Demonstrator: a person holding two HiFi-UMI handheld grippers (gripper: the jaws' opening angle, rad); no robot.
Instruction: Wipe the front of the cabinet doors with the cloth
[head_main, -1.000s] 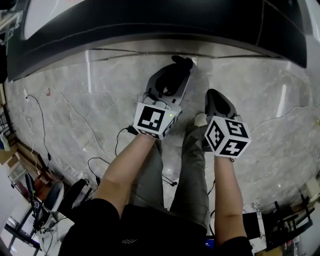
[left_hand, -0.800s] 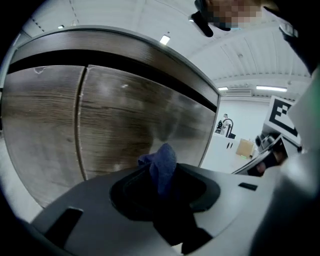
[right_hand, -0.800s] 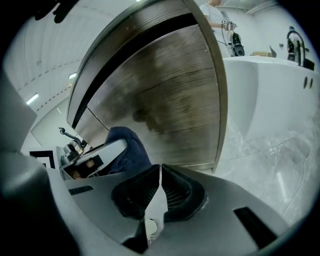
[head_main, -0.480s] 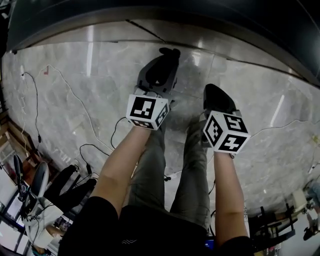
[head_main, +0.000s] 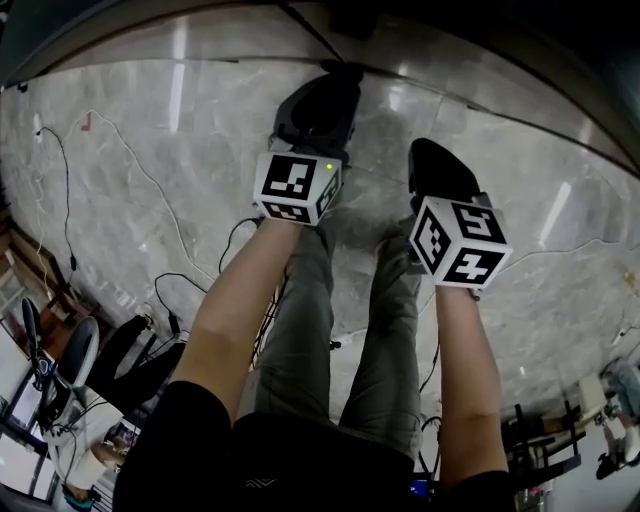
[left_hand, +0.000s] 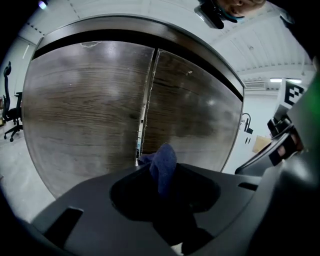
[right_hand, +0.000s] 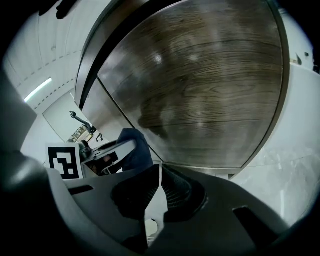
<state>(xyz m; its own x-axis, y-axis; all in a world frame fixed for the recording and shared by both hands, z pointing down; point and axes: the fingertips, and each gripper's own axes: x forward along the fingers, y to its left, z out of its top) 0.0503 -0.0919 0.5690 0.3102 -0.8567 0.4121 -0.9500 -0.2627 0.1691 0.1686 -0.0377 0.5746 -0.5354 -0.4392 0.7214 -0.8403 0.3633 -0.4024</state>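
The left gripper (left_hand: 165, 190) pinches the blue cloth (left_hand: 163, 162), with the cabinet doors (left_hand: 85, 110) ahead of it, while the right gripper (right_hand: 159, 192) beside it is clenched on nothing.

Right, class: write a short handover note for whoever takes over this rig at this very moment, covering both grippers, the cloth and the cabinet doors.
Left gripper: shut on the blue cloth, pointed at the seam between the two wooden cabinet doors.
Right gripper: shut, empty, facing the doors alongside.
Done: cloth in the gripper; how much is wiped cannot be told.
Left to do: wipe both door fronts.
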